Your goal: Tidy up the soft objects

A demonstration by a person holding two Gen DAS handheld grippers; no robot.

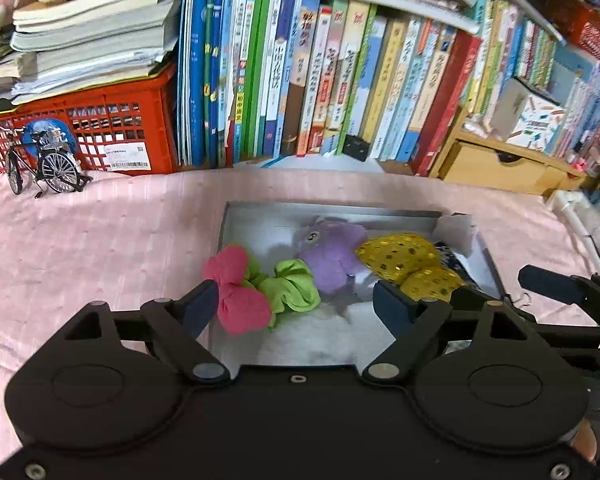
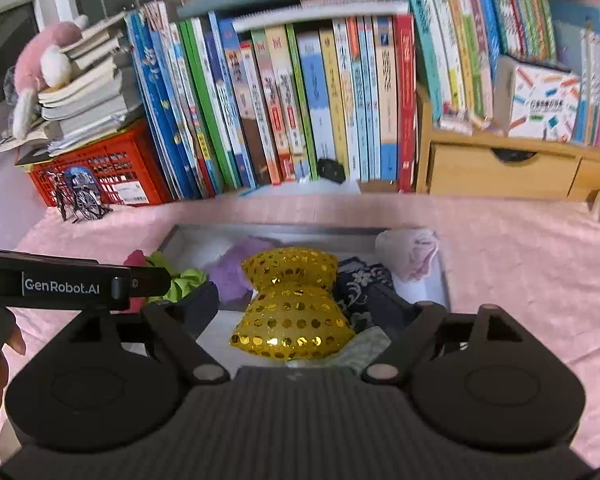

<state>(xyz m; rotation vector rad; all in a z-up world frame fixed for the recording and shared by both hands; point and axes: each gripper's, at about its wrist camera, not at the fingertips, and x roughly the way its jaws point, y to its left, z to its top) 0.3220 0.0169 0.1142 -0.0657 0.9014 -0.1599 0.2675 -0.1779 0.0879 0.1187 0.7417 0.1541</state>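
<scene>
Both claws are hovering over a shallow metal tray [image 1: 235, 220] sitting on a worktop covered in pink cloth [image 1: 99, 248]. Left claw [image 1: 295, 300] is standing wide apart, holding nothing; between its fingers a pink bow [image 1: 235, 296] and a lime green scrunchie [image 1: 295, 288] are lying touching each other at the tray's near left side, with the left finger just beside the bow. Right claw [image 2: 308, 312] is also spread wide and gripping nothing (its right fingertip is hard to make out against dark fabric); a gold sequined bow [image 2: 291, 304] is lying between its fingers without visibly touching either one.

Inside the tray, a purple plush toy [image 1: 332, 256] is resting between the green scrunchie and the gold bow. On the gold bow's right, a dark navy floral cloth [image 2: 364, 284] is lying against it, and a pale pink rolled cloth [image 2: 408, 252] is sitting at the tray's far right corner.

Behind the tray, a row of upright books [image 2: 300, 100] is lining the back wall. A red plastic crate [image 1: 111, 136] is standing to the left, carrying stacked books, with a small model bicycle [image 1: 43, 168] parked in front of it. A wooden drawer unit [image 2: 500, 172] is standing to the right.
</scene>
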